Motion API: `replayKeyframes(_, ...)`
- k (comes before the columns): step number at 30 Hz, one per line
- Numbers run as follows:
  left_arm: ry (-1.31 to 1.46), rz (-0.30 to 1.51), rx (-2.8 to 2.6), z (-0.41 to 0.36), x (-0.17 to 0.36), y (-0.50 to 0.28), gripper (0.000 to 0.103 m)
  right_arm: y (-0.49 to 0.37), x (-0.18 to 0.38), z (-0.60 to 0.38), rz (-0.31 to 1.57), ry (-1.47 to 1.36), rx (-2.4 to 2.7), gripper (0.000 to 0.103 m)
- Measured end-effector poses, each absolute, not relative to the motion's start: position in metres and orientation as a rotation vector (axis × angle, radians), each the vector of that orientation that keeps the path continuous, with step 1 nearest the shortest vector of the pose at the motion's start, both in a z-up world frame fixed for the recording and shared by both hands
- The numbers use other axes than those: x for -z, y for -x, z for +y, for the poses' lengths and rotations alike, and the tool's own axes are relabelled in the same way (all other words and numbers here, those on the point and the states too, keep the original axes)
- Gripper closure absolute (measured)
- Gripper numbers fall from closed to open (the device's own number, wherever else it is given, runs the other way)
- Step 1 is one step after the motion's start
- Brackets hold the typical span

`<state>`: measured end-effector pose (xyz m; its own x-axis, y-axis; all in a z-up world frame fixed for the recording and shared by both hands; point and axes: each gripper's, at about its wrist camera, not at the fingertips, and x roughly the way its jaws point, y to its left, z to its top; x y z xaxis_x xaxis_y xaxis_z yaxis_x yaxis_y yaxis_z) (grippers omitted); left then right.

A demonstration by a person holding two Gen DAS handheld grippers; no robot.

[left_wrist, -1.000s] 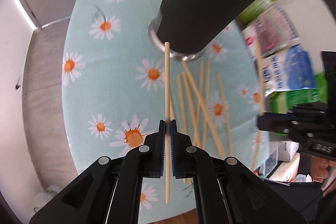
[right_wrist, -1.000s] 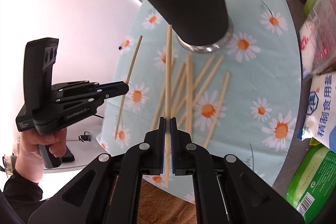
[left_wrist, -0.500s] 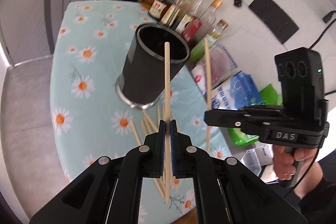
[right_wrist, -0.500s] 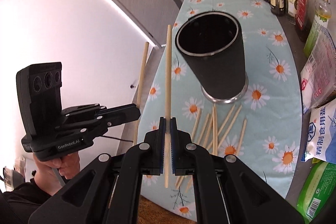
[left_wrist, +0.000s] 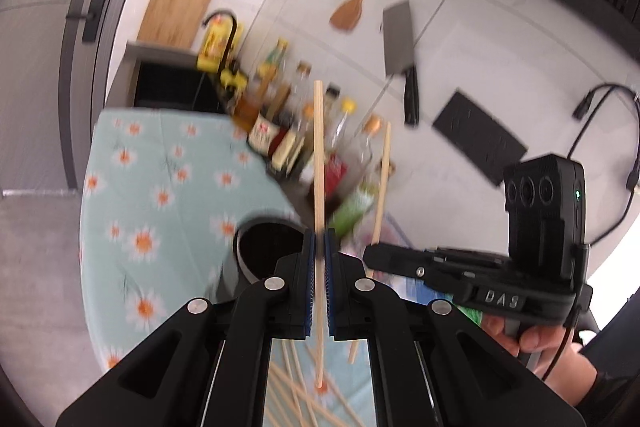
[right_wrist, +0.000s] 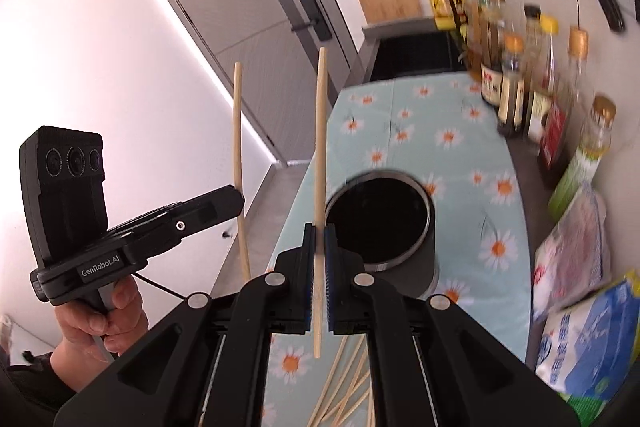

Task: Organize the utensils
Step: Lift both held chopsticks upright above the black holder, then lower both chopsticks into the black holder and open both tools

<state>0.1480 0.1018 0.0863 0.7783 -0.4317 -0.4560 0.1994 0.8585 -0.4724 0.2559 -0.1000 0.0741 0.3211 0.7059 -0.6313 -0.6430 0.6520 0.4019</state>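
Two pale wooden chopsticks (left_wrist: 318,163) (right_wrist: 320,147) stand upright, one per claw.

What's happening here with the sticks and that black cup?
A person holds a tool in each hand. The left tool is shut on one wooden chopstick, the right tool on another, both above the black cup. More chopsticks lie on the daisy tablecloth.
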Motion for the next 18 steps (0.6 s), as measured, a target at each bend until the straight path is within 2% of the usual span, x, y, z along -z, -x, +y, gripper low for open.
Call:
replayKeyframes(8,0.368,0.447,0.321,0.103,-0.094,-0.178,0.099,-0.294,-0.085,-0.097,0.768,-0.152,-0.895,0.097)
replayKeyframes(18,0.363,0.44,0.278,0.098,-0.079,-0.212,0.098,-0.329,-0.074,-0.102,0.735,-0.193,-0.85,0.097)
